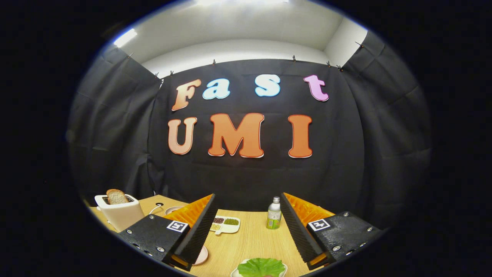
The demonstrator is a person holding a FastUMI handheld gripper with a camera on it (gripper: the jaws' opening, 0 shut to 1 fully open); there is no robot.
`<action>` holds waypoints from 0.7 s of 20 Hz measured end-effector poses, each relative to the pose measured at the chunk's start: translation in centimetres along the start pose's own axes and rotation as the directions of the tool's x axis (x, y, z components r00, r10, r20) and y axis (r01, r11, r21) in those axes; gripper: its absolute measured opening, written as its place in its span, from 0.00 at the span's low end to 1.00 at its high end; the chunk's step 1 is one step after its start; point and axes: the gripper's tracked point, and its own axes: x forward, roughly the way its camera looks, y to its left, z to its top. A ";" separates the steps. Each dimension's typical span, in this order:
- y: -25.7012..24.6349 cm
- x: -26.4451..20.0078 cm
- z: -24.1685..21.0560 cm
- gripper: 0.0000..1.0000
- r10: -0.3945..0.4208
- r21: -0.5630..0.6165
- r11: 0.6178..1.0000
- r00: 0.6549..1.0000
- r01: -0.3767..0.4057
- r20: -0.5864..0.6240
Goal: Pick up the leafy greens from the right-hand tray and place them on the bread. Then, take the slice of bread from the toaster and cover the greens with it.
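The gripper (248,227) hangs above the wooden table (250,238) with its 2 fingers spread wide apart and nothing between them. The leafy greens (261,266) lie on a small white tray (283,269) at about 6 o'clock from the gap between the fingers, close under them and partly cut off from sight. The slice of bread (117,196) for the later step stands upright in the white toaster (120,213) out at 9 o'clock, beyond the left finger (200,227). A pink plate (201,256) peeks from under that same finger; whether it carries the base bread cannot be told, since the finger hides most of it. The first risk, as I judge it, is the grasp itself: the leaf is thin, floppy and lies flat, so fingers closing too high would meet on air, and closing too low could catch the tray rim and drag or tip it. A pinch on 1 edge alone may let the leaf fold or slip off in transit. A small green bottle (274,218) stands at 12 o'clock just inside the right finger (298,227), and a divided dish of beans (226,224) sits at 11 o'clock; a forward sweep could knock the bottle over. Later, the toaster slot may bind the slice if it is pulled at an angle.
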 end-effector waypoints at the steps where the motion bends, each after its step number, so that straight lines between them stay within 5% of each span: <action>1: 0.0 0.2 -0.7 0.98 0.006 0.008 1.000 0.999 -0.006 -0.040; 10: -0.4 1.4 -6.0 0.98 0.073 0.027 0.997 0.941 -0.068 -0.332; 14: -1.4 1.3 -9.6 0.98 0.072 0.013 0.997 0.883 -0.075 -0.464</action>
